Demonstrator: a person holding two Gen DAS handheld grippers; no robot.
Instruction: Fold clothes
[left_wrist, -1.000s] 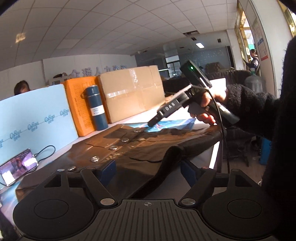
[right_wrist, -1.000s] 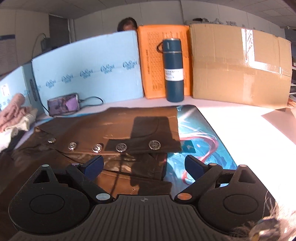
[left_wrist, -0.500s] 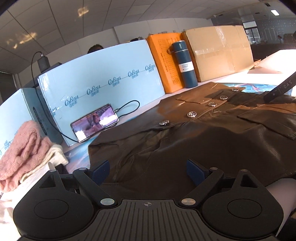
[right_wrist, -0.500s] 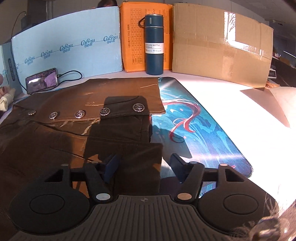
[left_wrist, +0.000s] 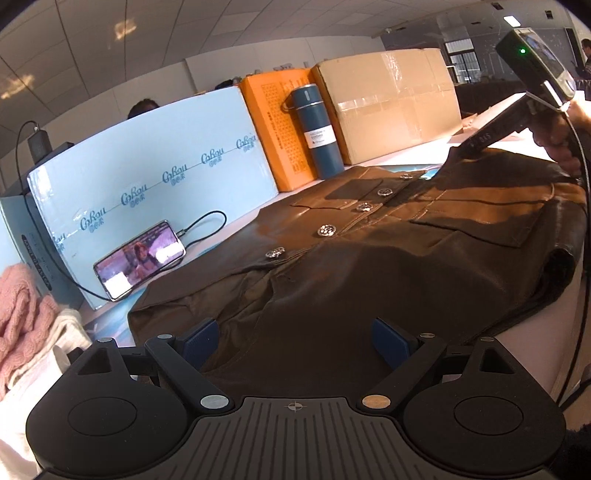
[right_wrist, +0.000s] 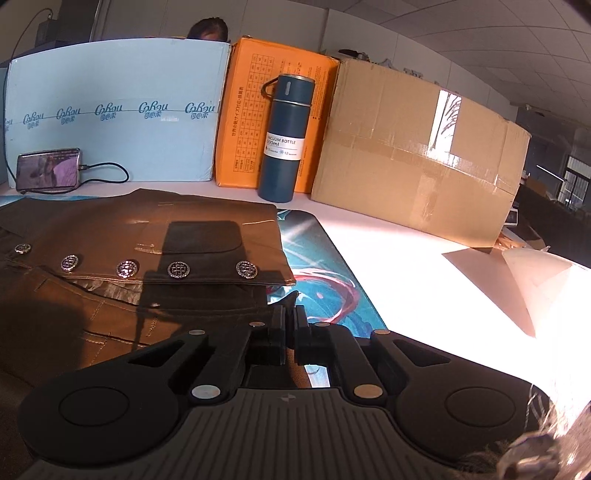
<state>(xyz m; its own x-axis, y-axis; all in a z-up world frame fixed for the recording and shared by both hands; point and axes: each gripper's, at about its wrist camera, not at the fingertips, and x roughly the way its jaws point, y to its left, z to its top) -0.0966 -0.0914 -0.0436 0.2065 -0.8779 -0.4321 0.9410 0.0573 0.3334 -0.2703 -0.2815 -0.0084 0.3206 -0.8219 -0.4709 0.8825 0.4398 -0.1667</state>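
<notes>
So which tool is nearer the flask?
Right. The right tool is clamped on the jacket edge before the flask; the left tool hangs open at the far end.

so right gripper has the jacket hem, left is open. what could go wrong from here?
1. The right gripper pinches only a thin corner of the brown jacket; the heavy, stiff-looking material may slip out when lifted.
2. The left gripper holds nothing, so a one-sided pull could skew the fold.
3. The vacuum bottle stands just behind the jacket; a swept hem might topple it.
</notes>
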